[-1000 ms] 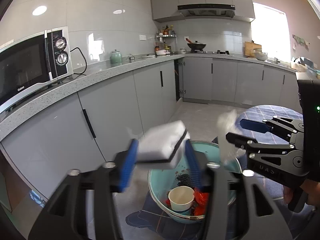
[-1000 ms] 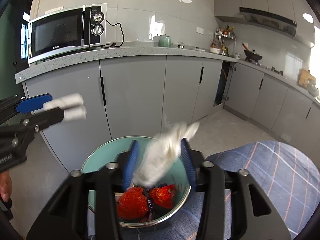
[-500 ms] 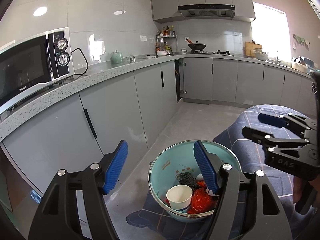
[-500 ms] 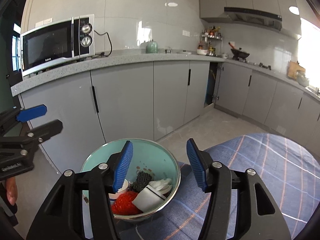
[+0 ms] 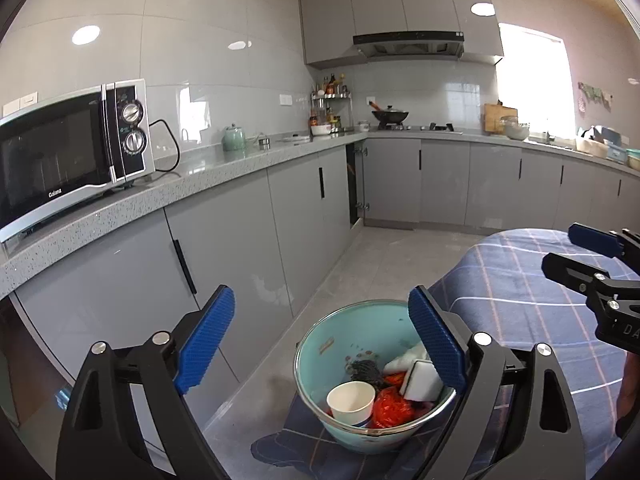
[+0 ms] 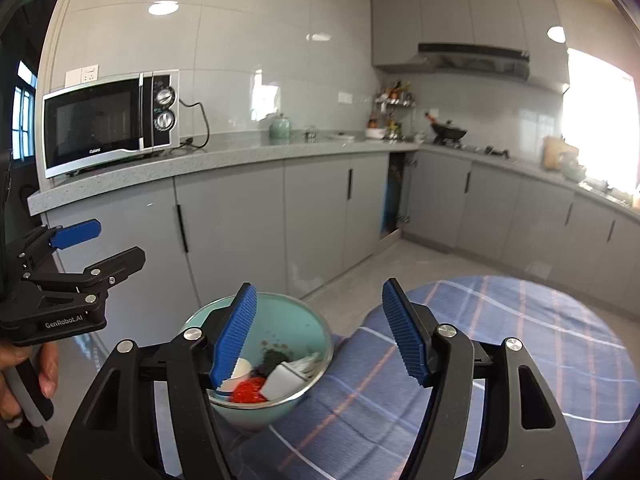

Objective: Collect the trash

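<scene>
A: Our left gripper (image 5: 320, 340) and right gripper (image 6: 318, 334) have just been opening; both jaws stand spread, empty.

B: The trash lies below in the teal bowl (image 5: 320, 344). We should lift clear without bumping its rim.

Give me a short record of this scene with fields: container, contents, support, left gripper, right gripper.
container: teal bowl
contents: paper cup, white sponge, red wrapper, dark scrubber, white tissue
support: blue plaid cloth
left gripper: open, nothing between the pads, jaws have just been opening
right gripper: open, nothing between the pads, jaws have just been opening
</scene>
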{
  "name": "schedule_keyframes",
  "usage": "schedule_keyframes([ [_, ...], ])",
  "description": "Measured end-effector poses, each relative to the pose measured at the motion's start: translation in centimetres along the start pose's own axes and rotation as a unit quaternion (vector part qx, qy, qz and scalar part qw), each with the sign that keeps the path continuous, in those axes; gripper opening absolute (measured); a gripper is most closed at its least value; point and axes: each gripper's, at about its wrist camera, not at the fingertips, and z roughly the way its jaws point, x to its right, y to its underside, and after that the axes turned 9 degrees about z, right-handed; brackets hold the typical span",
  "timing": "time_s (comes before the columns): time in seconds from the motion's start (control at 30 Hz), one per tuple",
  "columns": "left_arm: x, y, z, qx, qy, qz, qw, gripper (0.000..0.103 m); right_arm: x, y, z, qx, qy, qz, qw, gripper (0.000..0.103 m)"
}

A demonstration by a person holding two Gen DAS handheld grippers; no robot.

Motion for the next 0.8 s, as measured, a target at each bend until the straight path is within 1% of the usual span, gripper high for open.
schedule_keyframes([
  [0.03, 0.1, -0.1, -0.3, 0.005, 0.000, 0.002, 1.0000, 0.094, 0.2, 0.0, -0.6, 0.007, 0.005, 0.001, 1.000, 0.068],
  [0.13, 0.4, -0.5, -0.9, 0.013, 0.003, 0.004, 0.9999, 0.095, 0.9, -0.1, -1.7, 0.016, 0.012, 0.010, 1.000, 0.069],
  [0.27, 0.6, -0.7, -1.3, 0.019, 0.002, 0.008, 0.9998, 0.096, 1.6, -0.2, -2.2, 0.018, 0.019, 0.016, 1.000, 0.070],
  [0.3, 0.5, -0.8, -1.4, 0.020, 0.000, 0.007, 0.9998, 0.098, 1.7, -0.1, -2.3, 0.021, 0.020, 0.018, 0.999, 0.070],
  [0.37, 0.5, -0.8, -1.6, 0.023, -0.002, 0.006, 0.9997, 0.097, 1.7, -0.1, -2.4, 0.024, 0.021, 0.019, 0.999, 0.074],
  [0.8, 0.5, -0.9, -2.3, 0.030, -0.003, 0.007, 0.9995, 0.097, 1.6, 0.1, -3.2, 0.028, 0.018, 0.021, 0.999, 0.074],
])
